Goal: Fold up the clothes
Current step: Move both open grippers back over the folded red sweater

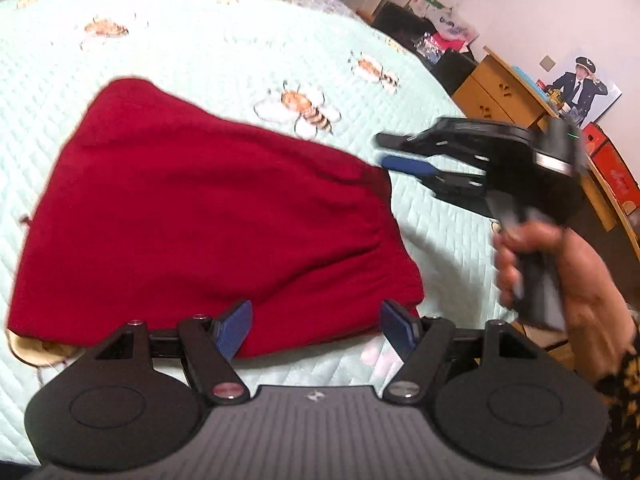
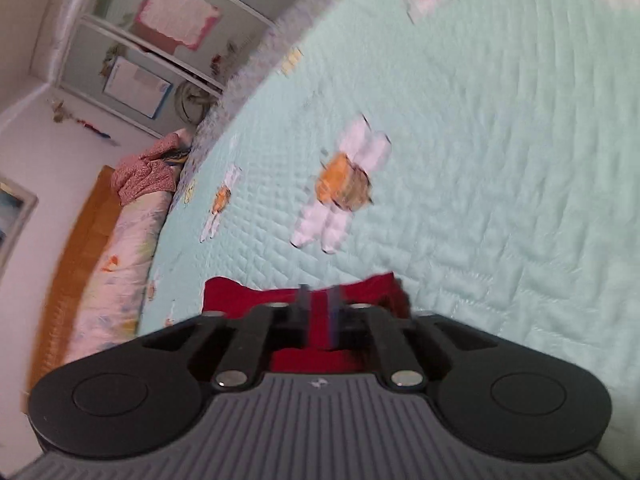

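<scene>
No readable text anywhere. Small emblem on gripper housing point(image 1: 315, 395), too tiny to read. Wall papers point(image 2: 138, 84) blurred, print on red box point(image 1: 618, 178) illegible.

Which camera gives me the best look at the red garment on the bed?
The left wrist view. There the red garment lies almost whole on the mint quilt, its folds and edges visible. The right wrist view shows only a blurred red strip behind that gripper's own jaws.
</scene>
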